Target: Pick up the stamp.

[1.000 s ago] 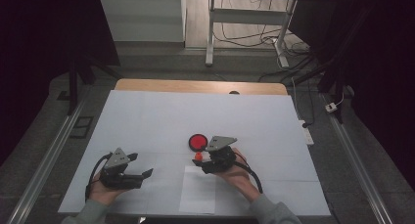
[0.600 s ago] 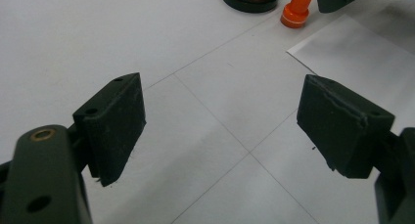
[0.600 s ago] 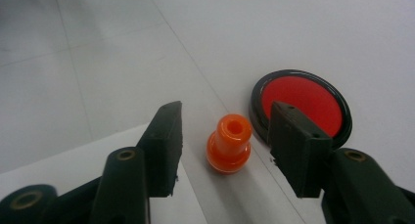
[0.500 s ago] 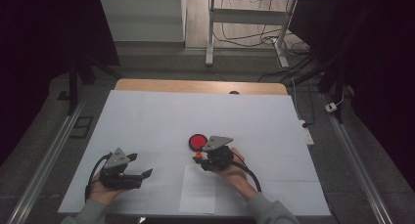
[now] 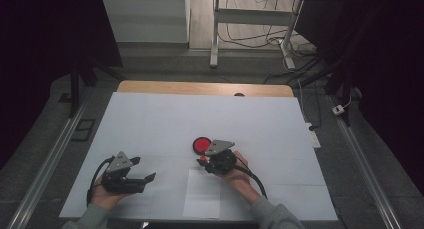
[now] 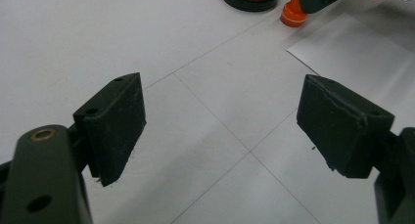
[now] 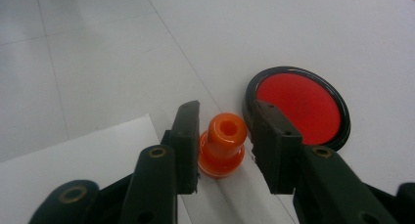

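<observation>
The right hand-held gripper (image 7: 224, 136) has its jaws around an orange stamp (image 7: 222, 145) standing upright on the tabletop (image 5: 150, 119), just beside a round red ink pad (image 7: 298, 105) and at the edge of a white paper sheet (image 5: 202, 194); whether both pads touch it I cannot tell. The left hand-held gripper (image 6: 220, 131) is spread wide, holding nothing. No writing is readable.

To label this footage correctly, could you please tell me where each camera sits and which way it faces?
High view: above the person's side, facing forward and down on the white table; forearms and both grippers show.
Left gripper view: rides the left gripper, facing its spread jaws.
Right gripper view: rides the right gripper, around the orange plastic stamp.
Shared: the round red ink pad.
</observation>
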`<state>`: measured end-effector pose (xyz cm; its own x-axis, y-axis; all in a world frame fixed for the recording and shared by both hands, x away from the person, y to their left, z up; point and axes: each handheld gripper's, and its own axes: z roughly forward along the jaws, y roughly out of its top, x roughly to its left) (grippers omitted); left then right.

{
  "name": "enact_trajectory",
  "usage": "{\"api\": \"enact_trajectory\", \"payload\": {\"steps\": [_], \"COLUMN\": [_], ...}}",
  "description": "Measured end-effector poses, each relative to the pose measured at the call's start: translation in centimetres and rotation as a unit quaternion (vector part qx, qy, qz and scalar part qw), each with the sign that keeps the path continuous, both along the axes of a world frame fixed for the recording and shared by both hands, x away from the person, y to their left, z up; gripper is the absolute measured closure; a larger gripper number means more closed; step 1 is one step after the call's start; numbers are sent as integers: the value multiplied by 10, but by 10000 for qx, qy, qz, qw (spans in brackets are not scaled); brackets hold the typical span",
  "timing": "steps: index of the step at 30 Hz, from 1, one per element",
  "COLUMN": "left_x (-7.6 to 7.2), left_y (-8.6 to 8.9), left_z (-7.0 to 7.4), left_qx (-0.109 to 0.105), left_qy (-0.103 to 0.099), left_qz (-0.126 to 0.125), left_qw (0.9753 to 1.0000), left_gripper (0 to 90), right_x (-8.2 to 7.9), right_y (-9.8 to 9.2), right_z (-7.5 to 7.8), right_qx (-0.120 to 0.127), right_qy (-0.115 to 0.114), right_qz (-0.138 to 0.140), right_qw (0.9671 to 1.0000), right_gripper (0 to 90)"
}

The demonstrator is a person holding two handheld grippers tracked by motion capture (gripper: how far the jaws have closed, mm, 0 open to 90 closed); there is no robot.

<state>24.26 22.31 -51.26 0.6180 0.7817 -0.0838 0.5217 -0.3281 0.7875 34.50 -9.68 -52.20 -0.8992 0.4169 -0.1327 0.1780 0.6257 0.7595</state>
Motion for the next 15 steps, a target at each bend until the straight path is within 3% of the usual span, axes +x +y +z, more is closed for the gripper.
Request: {"api": "enact_trajectory", "payload": {"steps": [5,15], "left_x": [0,0], "left_y": [0,0], "left_z": [0,-1], "left_qx": [10,24], "left_qy": [3,3], "left_qz": [-7,-16], "left_qw": [10000,10000], "left_gripper": [185,186], "right_x": [0,-2], "right_y": [1,1], "right_z": [-2,0], "right_qx": [-54,45], "right_qy": [-49,-48], "right_qz": [40,114], "right_qw": [10000,9999], "right_gripper": [698,718]}}
